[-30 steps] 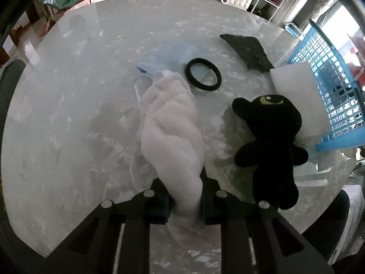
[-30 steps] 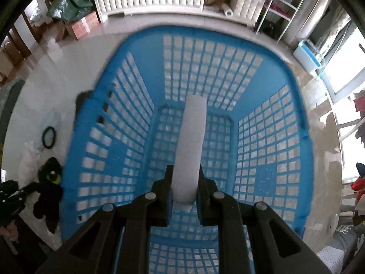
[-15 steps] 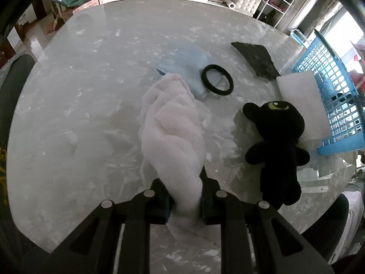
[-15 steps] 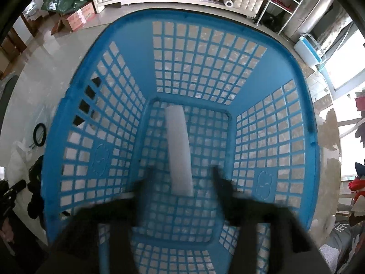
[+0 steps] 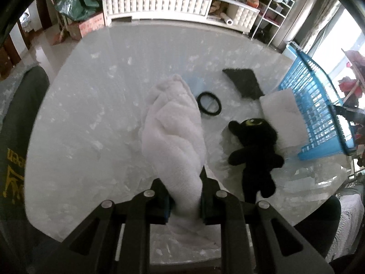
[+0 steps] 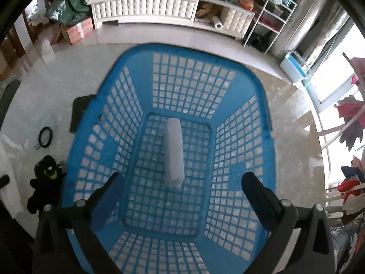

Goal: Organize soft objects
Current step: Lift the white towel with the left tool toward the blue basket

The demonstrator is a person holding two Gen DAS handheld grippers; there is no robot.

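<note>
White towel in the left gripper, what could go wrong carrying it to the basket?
The white towel is pinched only at one end by the left gripper, so it may slip out. Its loose end could drag the hair tie or the black plush toy on the way to the blue basket.

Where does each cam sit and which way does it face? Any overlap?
Left wrist: on the left hand-held gripper, looking down over the table; its fingers clamp a white towel.
Right wrist: on the right hand-held gripper, looking down into the blue basket with a white foam block; jaws spread wide.
Shared: basket, black plush toy, black hair tie, black cloth.
</note>
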